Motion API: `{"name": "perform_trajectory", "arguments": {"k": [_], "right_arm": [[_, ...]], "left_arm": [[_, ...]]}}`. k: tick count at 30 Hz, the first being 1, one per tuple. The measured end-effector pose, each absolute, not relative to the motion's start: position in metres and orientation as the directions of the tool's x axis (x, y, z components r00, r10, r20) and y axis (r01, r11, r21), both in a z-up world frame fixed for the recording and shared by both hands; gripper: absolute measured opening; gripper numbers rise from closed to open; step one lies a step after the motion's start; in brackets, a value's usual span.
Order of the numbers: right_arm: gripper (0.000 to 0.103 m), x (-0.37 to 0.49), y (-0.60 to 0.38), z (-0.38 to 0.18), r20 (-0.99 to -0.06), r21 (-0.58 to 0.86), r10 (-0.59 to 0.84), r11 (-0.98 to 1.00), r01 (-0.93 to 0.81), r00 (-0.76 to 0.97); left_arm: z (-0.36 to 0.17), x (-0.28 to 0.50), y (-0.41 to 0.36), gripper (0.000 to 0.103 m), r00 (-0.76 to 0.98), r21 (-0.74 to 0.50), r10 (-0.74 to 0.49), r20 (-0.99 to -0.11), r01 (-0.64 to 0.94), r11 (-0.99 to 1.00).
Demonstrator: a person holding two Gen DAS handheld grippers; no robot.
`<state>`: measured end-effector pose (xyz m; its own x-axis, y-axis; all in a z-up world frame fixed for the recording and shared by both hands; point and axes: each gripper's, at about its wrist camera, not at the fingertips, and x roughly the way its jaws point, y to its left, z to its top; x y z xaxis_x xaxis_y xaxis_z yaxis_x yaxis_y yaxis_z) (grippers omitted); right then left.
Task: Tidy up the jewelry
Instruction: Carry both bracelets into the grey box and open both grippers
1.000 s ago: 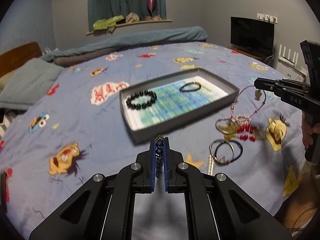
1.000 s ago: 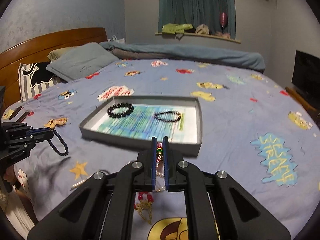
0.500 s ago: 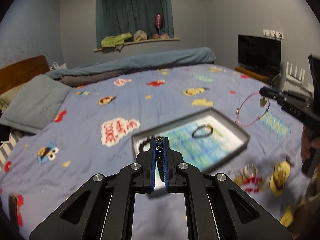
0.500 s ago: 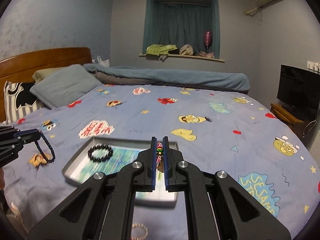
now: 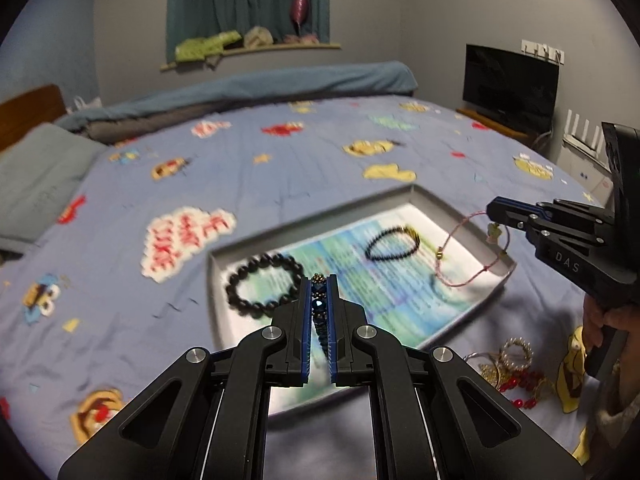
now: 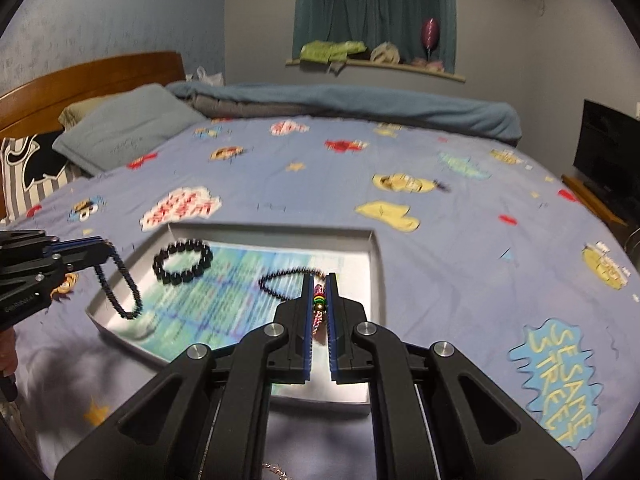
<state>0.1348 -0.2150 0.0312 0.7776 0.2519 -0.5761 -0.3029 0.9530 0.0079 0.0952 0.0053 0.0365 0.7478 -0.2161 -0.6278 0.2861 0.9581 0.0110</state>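
A grey tray (image 5: 440,204) with a green-blue printed liner lies on the bed; it also shows in the right wrist view (image 6: 376,248). In it lie a chunky black bead bracelet (image 5: 262,284) (image 6: 182,262) and a thin black bead bracelet (image 5: 394,242) (image 6: 280,280). My left gripper (image 5: 319,280) is shut on a dark blue bead bracelet (image 6: 120,284), which hangs over the tray's left part. My right gripper (image 6: 319,280) is shut on a pink cord bracelet (image 5: 468,256) with coloured beads, held over the tray's right part.
A pile of loose jewelry (image 5: 512,368) with gold rings and red beads lies on the blue cartoon bedsheet to the right of the tray. Pillows (image 6: 120,132) and a wooden headboard stand at the far left. A TV (image 5: 508,80) stands beyond the bed's right edge.
Both grippers rose from the jewelry pile and moved forward over the tray, each carrying its bracelet. The bracelets now hang over the tray's liner.
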Motion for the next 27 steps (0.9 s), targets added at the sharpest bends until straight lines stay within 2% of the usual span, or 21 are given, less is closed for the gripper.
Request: {"name": "perform_trajectory", "arguments": {"k": [12, 27], "right_arm": [[0.006, 0.145, -0.204, 0.0, -0.667, -0.002, 0.251, 0.941, -0.338, 0.702], [0.006, 0.152, -0.195, -0.017, -0.711, 0.017, 0.262, 0.934, -0.356, 0.653]], "left_arm": [[-0.012, 0.124, 0.032, 0.007, 0.671, -0.015, -0.154, -0.725, 0.207, 0.978], [-0.041, 0.138, 0.039, 0.008, 0.601, -0.05, -0.157, -0.783, 0.192, 0.98]]}}
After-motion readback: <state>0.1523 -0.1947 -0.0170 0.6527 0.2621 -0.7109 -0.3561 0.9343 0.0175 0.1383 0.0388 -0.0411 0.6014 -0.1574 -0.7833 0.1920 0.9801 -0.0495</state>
